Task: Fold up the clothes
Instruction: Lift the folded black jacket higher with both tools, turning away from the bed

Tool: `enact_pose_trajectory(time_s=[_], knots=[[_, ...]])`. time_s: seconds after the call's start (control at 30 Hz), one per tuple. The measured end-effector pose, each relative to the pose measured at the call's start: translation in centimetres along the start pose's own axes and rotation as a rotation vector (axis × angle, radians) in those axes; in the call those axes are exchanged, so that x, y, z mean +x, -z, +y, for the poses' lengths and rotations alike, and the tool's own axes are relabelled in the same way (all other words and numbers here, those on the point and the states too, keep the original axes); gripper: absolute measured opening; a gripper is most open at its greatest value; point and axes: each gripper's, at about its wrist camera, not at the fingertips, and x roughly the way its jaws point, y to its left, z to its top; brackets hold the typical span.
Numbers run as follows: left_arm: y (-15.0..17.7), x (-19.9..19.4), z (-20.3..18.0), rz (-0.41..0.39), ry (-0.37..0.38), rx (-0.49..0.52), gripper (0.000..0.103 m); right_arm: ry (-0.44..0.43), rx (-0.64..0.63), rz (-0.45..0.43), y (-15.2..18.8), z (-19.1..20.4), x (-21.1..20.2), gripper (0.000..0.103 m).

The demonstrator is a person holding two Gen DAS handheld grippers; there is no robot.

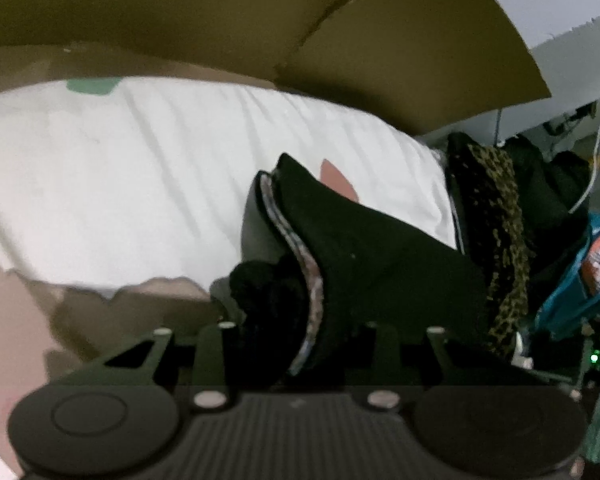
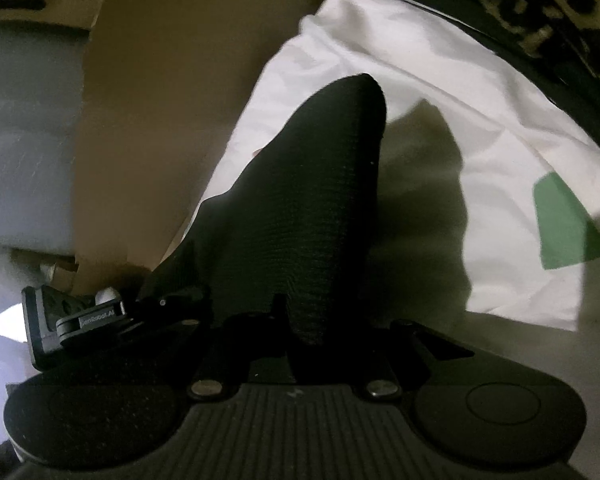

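left wrist view: left gripper [image 1: 300,264] jaws pinching a black garment [image 1: 364,256]; a patterned inner band shows along its held edge, loose black fabric bunched on the left side of the jaws.
under it: white T-shirt [image 1: 148,168] lies flat on cardboard sheet [image 1: 220,8], green patch at its far edge, reddish patch just beside the black fabric.
right of shirt: pile of dark clothes with a leopard-print garment [image 1: 500,216], touching the shirt's right edge; teal bag [image 1: 572,280] further right.
right wrist view: right gripper [image 2: 300,280] jaws hidden under black fabric [image 2: 312,200]; looks like they're pinching it, since the cloth drapes straight out of them. It hangs over the white T-shirt's [image 2: 440,92] edge nearest the cardboard [image 2: 172,80].
step (my read): black piece held by both grippers, above the shirt, not yet laid out.
do it well: pull both grips apart until the held edge is taut, clear the bunched part on the left first, keep the hem off the white shirt so it isn't dragged, lower onto free cardboard.
risk: blur in both views; left grip looks bulky, may hold two layers.
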Motion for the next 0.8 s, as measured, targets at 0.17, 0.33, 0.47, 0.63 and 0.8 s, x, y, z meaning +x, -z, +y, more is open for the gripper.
enact_pose_trajectory(time_s=[0.17,0.33,0.47,0.63,0.8], knots=[[1.1,-1.7,-1.4,-0.049,-0.053,-0.011,0.037,-0.005,-0.043,0.009,-0.3,1.5,-0.7,0.007],[2.6,-4.1,-2.4,-0.084,-0.110,-0.031,0.037,-0.016,-0.105,0.040,0.6,3.7,-1.6,0.008],[3.7,-6.7,-3.7,-0.116,-0.153,-0.040,0.037,-0.027,-0.191,0.073,1.7,5.9,-3.5,0.008],[5.0,-10.8,-5.9,-0.169,-0.191,-0.044,0.037,-0.030,-0.292,0.098,2.4,9.0,-6.0,0.008],[6.5,-13.8,-8.4,-0.207,-0.242,-0.083,0.037,-0.025,-0.394,0.118,3.2,12.0,-9.0,0.008]])
